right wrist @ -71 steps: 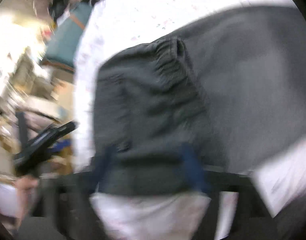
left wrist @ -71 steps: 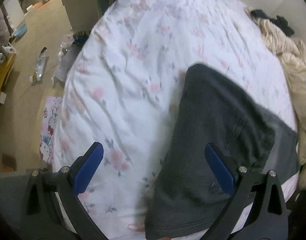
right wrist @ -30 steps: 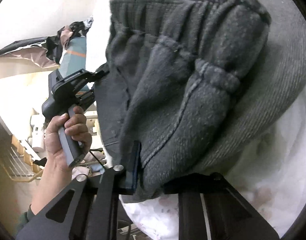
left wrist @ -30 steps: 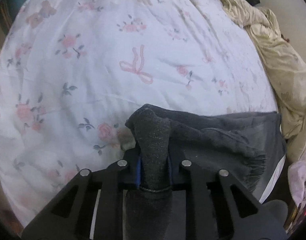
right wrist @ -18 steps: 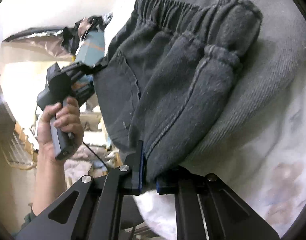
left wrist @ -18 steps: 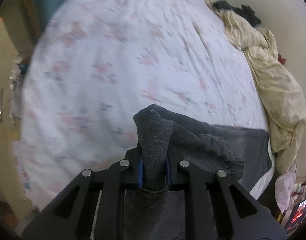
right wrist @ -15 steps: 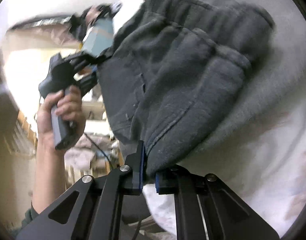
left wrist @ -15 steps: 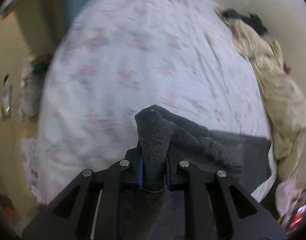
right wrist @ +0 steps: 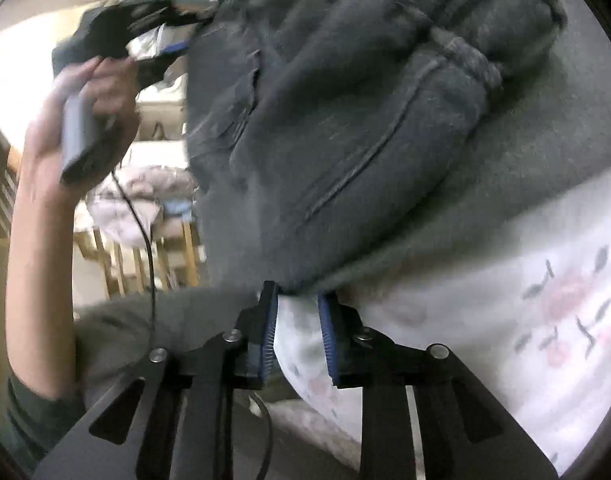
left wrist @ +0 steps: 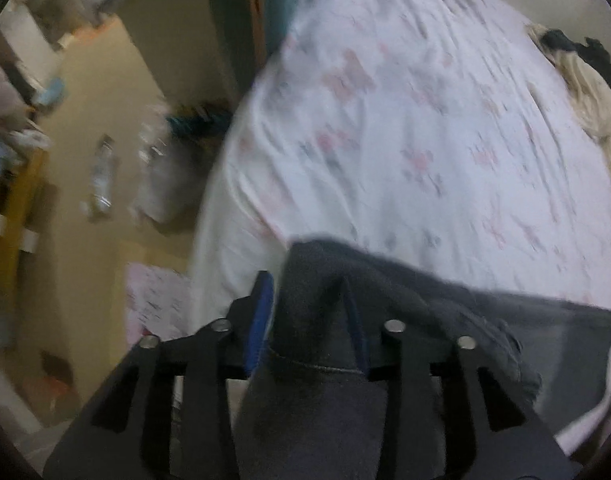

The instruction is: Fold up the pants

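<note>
My left tongs (left wrist: 311, 312) just opened, pants (left wrist: 445, 312) fold loose between them. Right tongs (right wrist: 299, 330) opened too; pants edge at their tips on the bed (right wrist: 525, 340).

The left wrist view looks steeply down, the right wrist view shallowly toward 10 o'clock; both sit close over the pants (left wrist: 425, 320) on the bed (left wrist: 425, 120).

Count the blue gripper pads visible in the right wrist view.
2: one pad left of the gap, the other pad right of it, with white floral sheet between them and the grey pants just beyond the tips.
</note>
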